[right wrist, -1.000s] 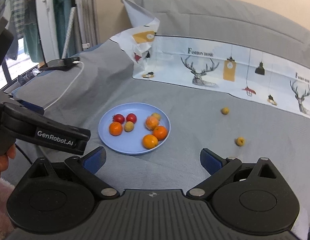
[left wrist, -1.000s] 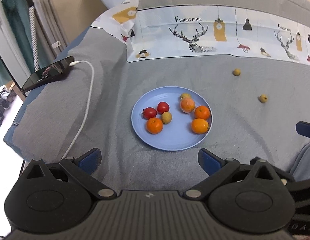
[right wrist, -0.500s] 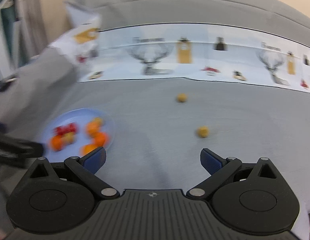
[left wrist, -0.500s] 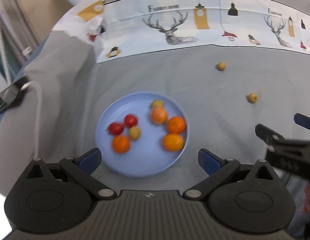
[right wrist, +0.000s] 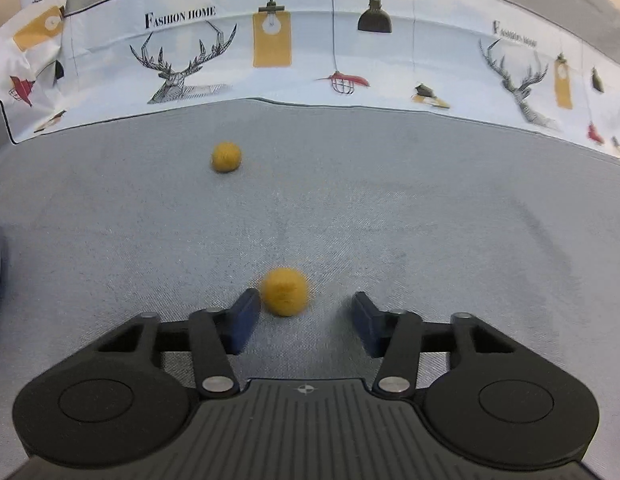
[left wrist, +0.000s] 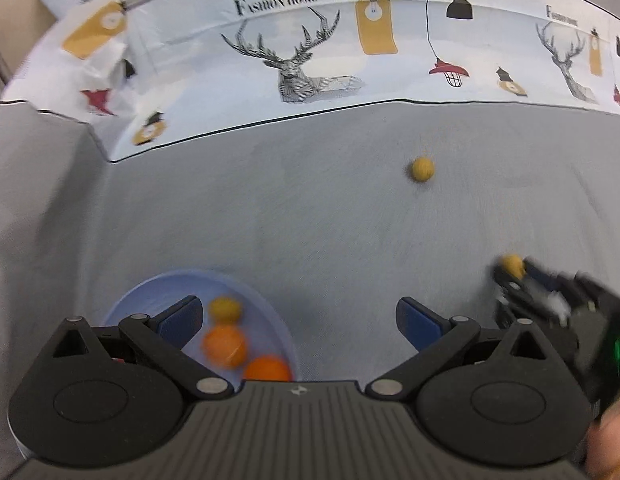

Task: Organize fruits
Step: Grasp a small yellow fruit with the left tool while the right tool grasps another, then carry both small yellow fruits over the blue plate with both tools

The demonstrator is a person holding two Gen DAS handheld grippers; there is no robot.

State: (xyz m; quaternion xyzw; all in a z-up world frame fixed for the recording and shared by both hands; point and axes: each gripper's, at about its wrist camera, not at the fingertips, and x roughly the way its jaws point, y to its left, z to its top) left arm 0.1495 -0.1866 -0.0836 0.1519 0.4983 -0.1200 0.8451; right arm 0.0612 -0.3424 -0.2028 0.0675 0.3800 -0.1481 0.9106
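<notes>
Right wrist: jaws now narrower round yellow fruit (right wrist: 285, 291).

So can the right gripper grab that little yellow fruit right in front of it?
Probably yes. The right gripper is open, the near yellow fruit sits between its fingers, nothing blocking.

My dark-blue fingertips (right wrist: 244, 316) and black linkages frame a mustard-yellow fruit (right wrist: 285, 291) on plain grey fabric (right wrist: 389, 208), with a matching yellow one (right wrist: 226, 157) beyond, orange fruits (left wrist: 224, 346) on a pale-blue plate (left wrist: 150, 292), and a white cloth (right wrist: 310, 52) printed with grey stags, yellow tags and black lamps.
</notes>
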